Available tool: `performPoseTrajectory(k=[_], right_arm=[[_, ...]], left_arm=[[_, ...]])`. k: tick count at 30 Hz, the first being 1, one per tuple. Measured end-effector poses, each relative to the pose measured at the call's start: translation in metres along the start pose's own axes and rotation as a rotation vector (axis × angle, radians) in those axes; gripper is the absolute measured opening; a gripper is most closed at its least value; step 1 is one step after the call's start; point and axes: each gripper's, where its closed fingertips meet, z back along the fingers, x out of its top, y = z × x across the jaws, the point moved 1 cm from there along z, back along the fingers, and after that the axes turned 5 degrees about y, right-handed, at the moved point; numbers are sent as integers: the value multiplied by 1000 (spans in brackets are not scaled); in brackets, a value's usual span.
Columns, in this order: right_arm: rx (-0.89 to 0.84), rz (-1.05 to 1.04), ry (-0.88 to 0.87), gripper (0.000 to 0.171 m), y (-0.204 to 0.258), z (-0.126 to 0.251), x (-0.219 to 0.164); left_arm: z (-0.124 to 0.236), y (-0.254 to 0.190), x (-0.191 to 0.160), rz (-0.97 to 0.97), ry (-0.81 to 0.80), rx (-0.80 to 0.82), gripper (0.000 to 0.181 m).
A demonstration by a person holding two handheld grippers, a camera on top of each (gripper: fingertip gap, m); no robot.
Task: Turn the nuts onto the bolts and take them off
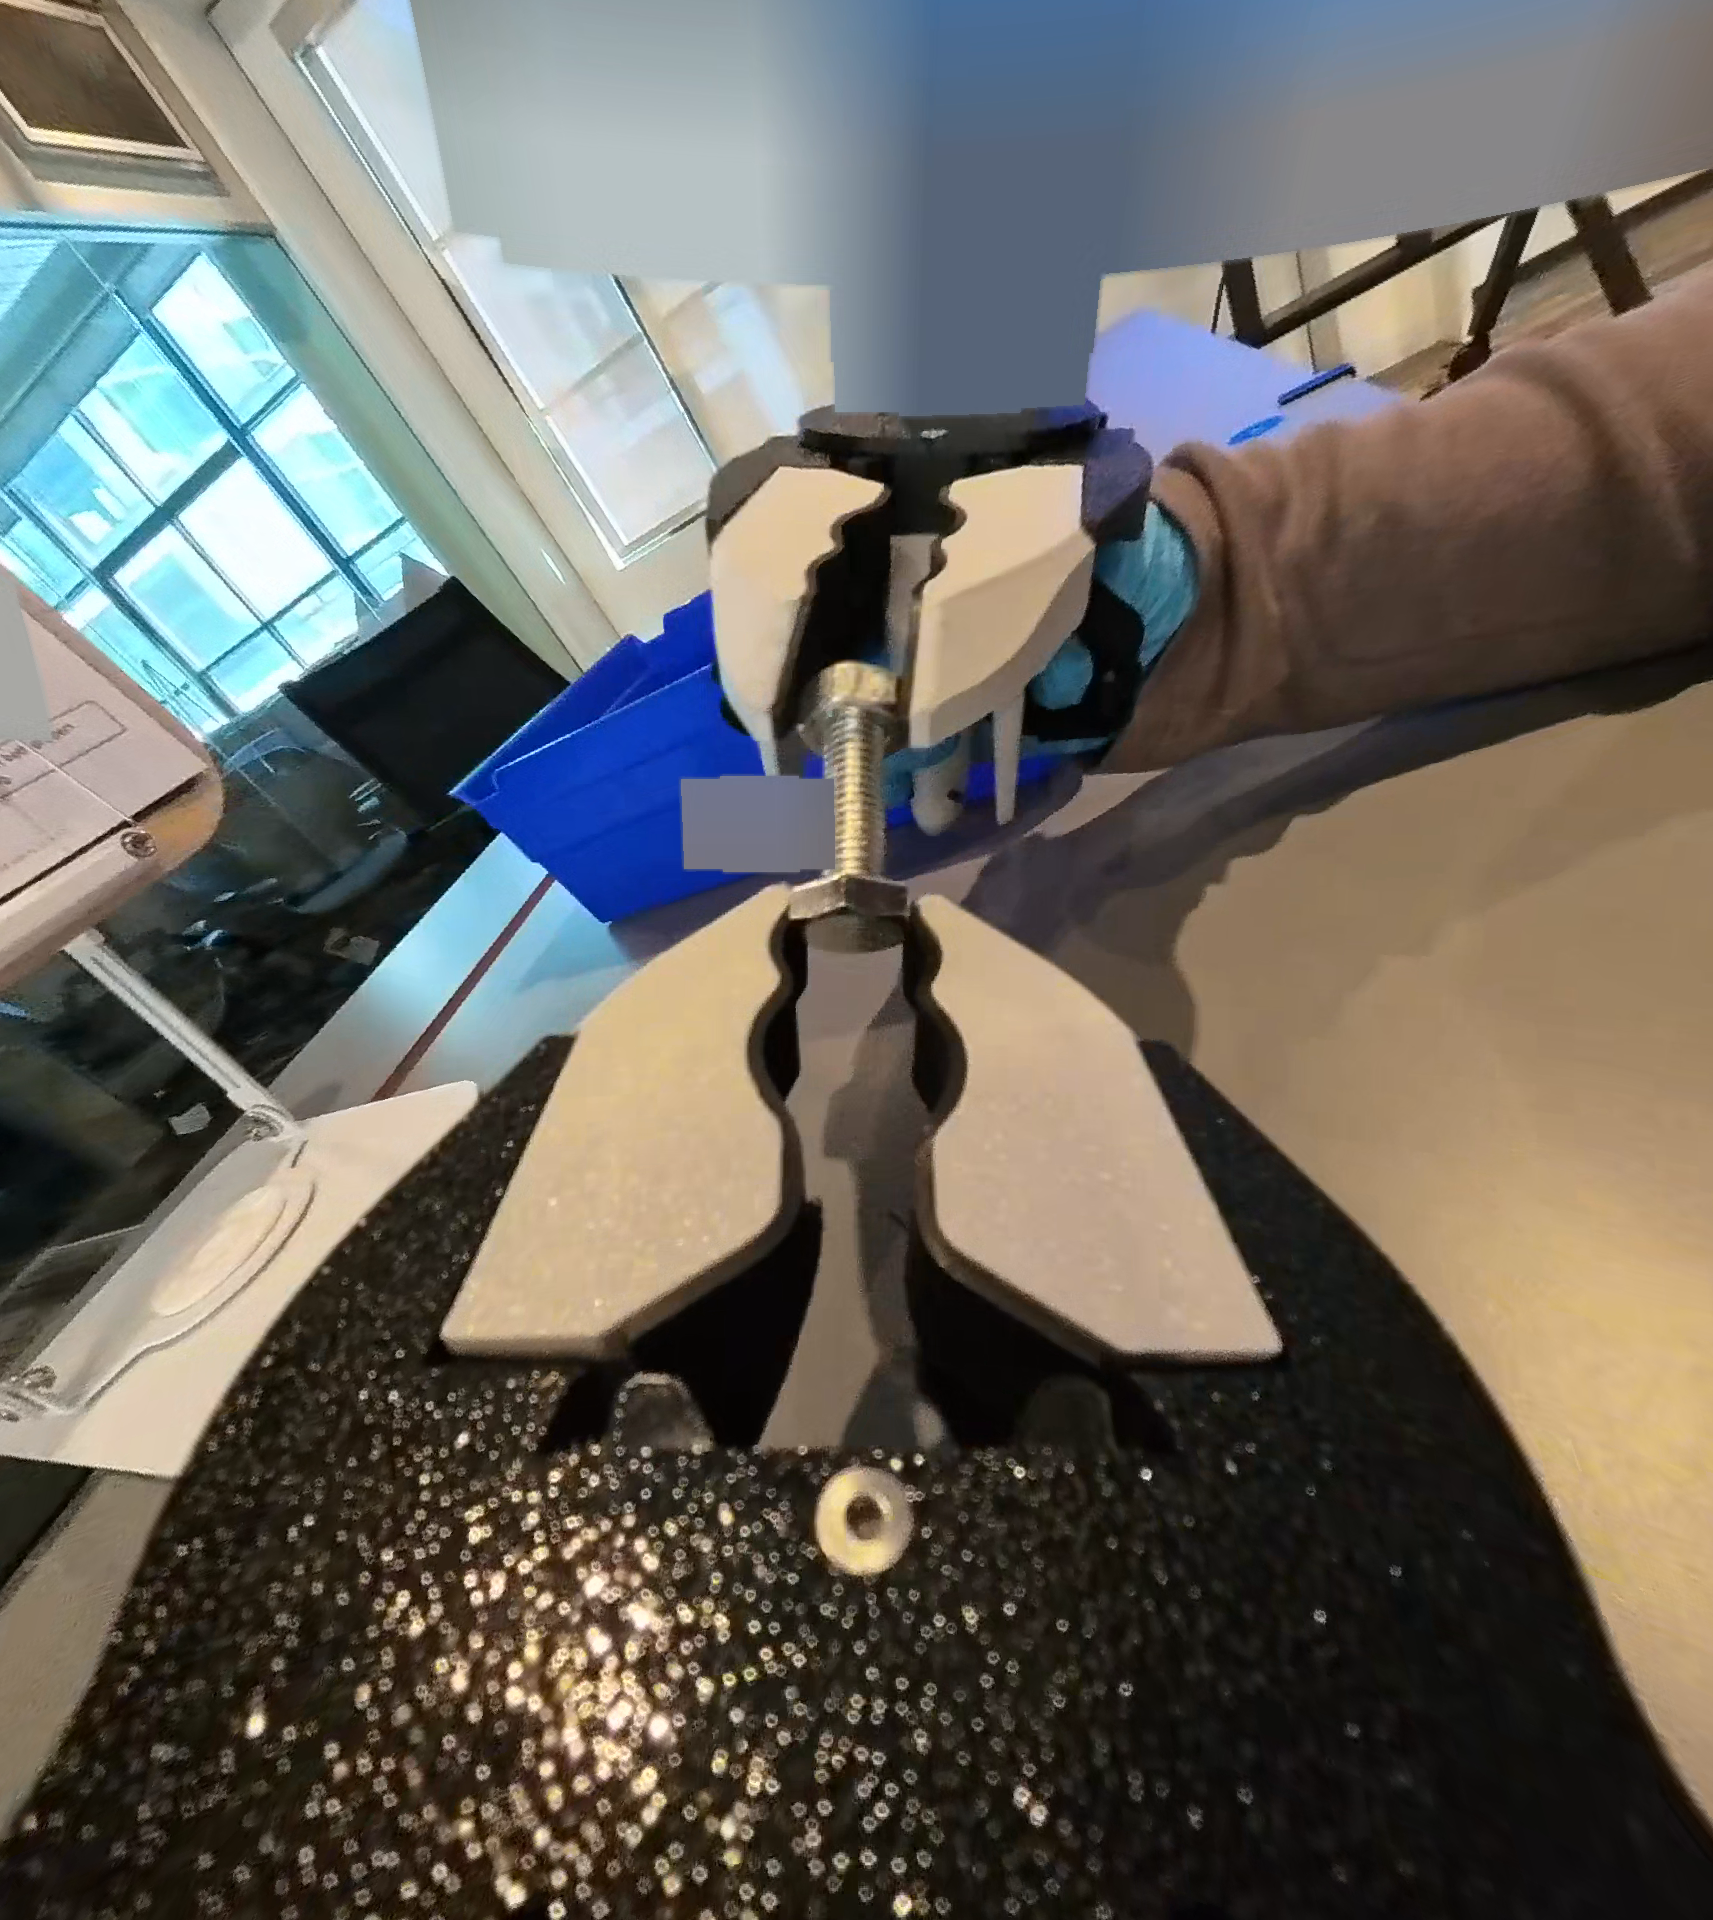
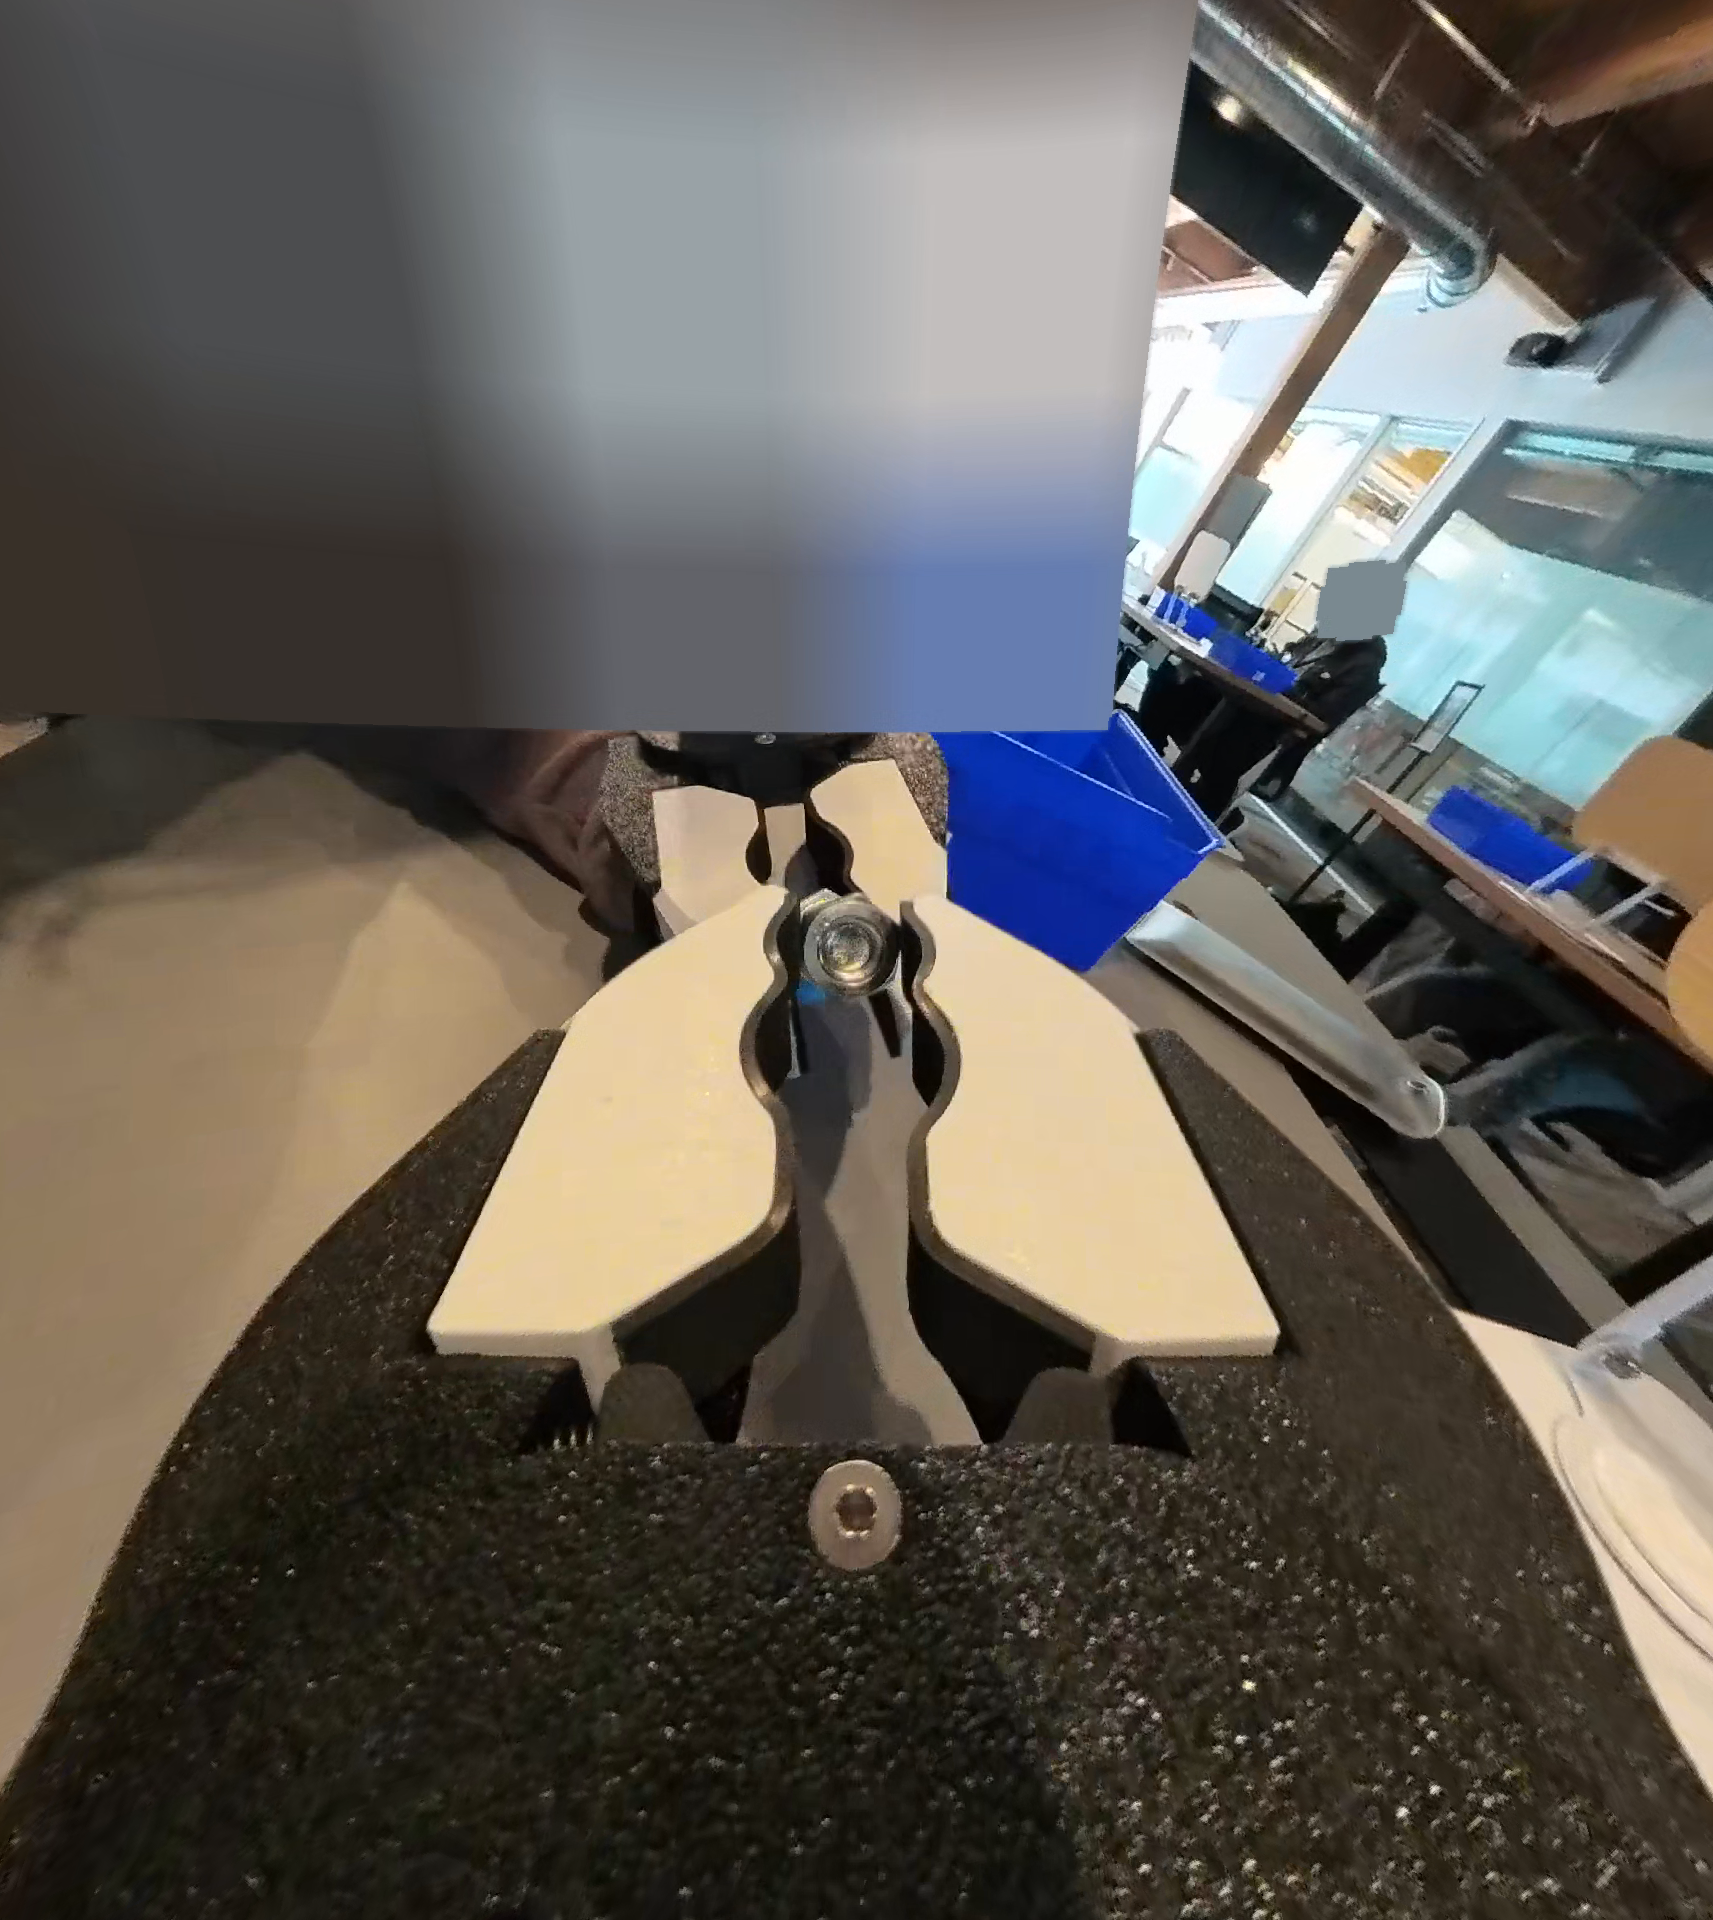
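A silver bolt (image 1: 860, 800) is held in the air between my two grippers. My left gripper (image 1: 850, 920) is shut on the hex nut (image 1: 850, 906), which sits on the near end of the thread. My right gripper (image 1: 847, 717) faces it from the far side and is shut on the bolt head (image 1: 847, 691). In the right wrist view, my right gripper (image 2: 844, 935) grips the bolt head (image 2: 844, 951) end on. The left gripper's fingers (image 2: 696, 852) show just behind it. The thread is hidden in that view.
A blue bin (image 1: 623, 800) stands behind the grippers and also shows in the right wrist view (image 2: 1060, 842). The beige table (image 1: 1454, 1091) lies below. A person's grey sleeve (image 1: 1454, 540) and blue-gloved hand (image 1: 1158, 582) hold the right gripper. A clear stand (image 1: 52, 1278) is at left. Both grippers' tips are close together, under 4 cm apart.
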Motion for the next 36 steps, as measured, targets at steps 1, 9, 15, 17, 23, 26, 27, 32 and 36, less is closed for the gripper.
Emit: performPoseTrajectory(k=[1,9,15,17,23,26,27,32,36], right_arm=[[0,0,-4,17,0,0,0],[25,38,-77,17,5,2,13],[21,56,-83,17,5,4,13],[8,29,-81,17,3,3,12],[-89,-272,-121,53,-20,4,9],[-87,-539,-110,58,-31,2,-1],[-94,-620,-100,60,-34,2,-7],[-115,-818,-101,49,-42,-4,-19],[-128,-991,-170,46,-50,0,-22]], left_arm=[[0,0,0,8,-2,-5,17],[7,-9,20,237,-152,-205,17],[6,-9,20,246,-150,-200,17],[5,-7,18,235,-142,-174,17],[1,12,3,94,-44,54,17],[2,27,-8,-72,62,239,17],[2,30,-11,-115,99,283,17],[3,41,-17,-177,172,393,17],[10,52,-19,-171,189,475,17]])
